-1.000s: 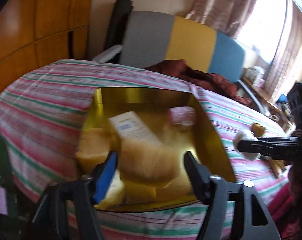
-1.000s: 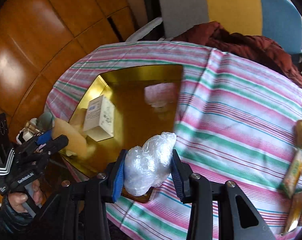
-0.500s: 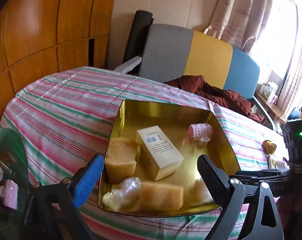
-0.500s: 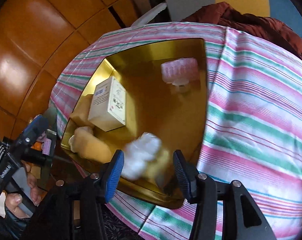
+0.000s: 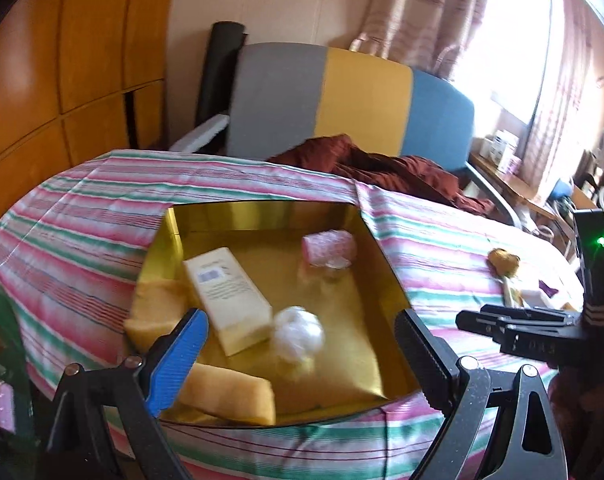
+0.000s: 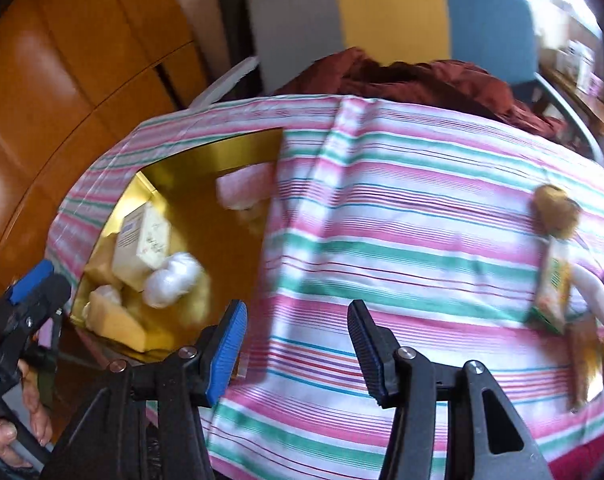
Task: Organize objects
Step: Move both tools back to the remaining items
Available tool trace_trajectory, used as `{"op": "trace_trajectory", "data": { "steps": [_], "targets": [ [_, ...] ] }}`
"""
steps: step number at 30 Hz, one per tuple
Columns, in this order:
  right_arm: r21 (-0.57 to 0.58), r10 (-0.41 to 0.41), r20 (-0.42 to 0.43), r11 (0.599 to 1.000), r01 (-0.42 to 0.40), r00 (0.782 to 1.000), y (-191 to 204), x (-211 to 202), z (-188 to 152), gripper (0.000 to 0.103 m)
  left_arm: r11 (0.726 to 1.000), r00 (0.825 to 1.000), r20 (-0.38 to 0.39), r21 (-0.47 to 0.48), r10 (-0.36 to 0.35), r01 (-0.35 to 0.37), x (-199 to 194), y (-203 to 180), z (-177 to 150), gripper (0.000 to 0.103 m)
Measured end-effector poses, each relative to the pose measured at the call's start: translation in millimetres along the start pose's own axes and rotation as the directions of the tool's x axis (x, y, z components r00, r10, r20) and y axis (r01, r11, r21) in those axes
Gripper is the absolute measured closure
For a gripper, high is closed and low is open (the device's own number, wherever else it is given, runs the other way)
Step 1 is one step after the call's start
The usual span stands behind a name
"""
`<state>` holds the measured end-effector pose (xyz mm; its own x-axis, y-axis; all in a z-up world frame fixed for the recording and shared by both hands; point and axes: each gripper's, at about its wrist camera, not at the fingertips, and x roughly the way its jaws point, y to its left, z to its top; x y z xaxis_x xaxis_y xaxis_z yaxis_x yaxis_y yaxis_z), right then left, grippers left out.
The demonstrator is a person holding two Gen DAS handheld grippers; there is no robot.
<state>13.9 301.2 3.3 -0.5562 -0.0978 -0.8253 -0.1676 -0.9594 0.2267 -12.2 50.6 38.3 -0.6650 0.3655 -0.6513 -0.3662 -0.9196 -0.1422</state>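
change: 1 s ago the right hand-held gripper [image 6: 298, 344] is clamped on the clear plastic wad [image 5: 298, 330]; now its jaws stand apart w/ nothing between, and the wad lies in the gold tray [image 5: 258, 216]. Half a sec ago it shows as a blur dropping past the tray's near edge.
left side: left hand-held gripper [image 5: 302, 354] also open and empty; it sits over the tray's near rim, framing the contents (much as 0.5 s ago, only a shift in angle).
right side now: pulled off to the striped cloth [image 6: 401, 240] on the counter, aimed at bare fabric betw. the tray and the leftover stuff.
meaning for task: my read, one more item is filed; both tools free for the next pick.
wad, where: tray floor, touching the near end of the white box [image 5: 226, 296], just beyond the front yellow sponge [image 5: 226, 394].
wad, look: white, crinkly, roundish, glossy; edges blurred (maybe not settled, can't tell).
tray mates: second yellow sponge [image 5: 156, 312] at the left wall, pink hair roller [image 5: 327, 246] near the far right corner, small clear scrap beside it.
still out: doll [image 6: 557, 216] w/ tan hair plus a green-yellow packet [image 6: 553, 292] on the cloth's far right, well apart from the tray; other bits there too blurred to name.
prob. next: one of those, likely by the right tool since it's nearer.
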Motion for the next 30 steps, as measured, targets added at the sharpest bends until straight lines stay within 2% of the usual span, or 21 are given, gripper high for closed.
{"op": "trace_trajectory", "data": {
  "steps": [7, 15, 19, 23, 30],
  "targets": [
    [0.123, -0.081, 0.026, 0.989, 0.078, 0.996, -51, -18, -10, 0.049, 0.996, 0.997, -0.022, 0.055, -0.069, 0.071, 6, -32, 0, 0.008],
    [0.257, -0.194, 0.045, 0.95, 0.176, 0.98, -120, -48, -21, 0.044, 0.979, 0.988, -0.054, 0.141, -0.141, 0.148, 14, -70, 0, 0.008],
    [0.333, -0.262, 0.055, 0.915, 0.23, 0.963, -160, -71, -25, 0.044, 0.964, 0.979, -0.079, 0.175, -0.189, 0.2, 19, -90, 1, 0.008],
    [0.425, -0.342, 0.063, 0.859, 0.285, 0.938, -204, -98, -29, 0.044, 0.949, 0.969, -0.105, 0.205, -0.224, 0.241, 26, -111, 3, 0.008],
    [0.557, -0.41, 0.082, 0.774, 0.299, 0.908, -259, -131, -33, 0.044, 0.911, 0.946, -0.15, 0.263, -0.287, 0.318, 38, -156, 7, 0.01]
  ]
}}
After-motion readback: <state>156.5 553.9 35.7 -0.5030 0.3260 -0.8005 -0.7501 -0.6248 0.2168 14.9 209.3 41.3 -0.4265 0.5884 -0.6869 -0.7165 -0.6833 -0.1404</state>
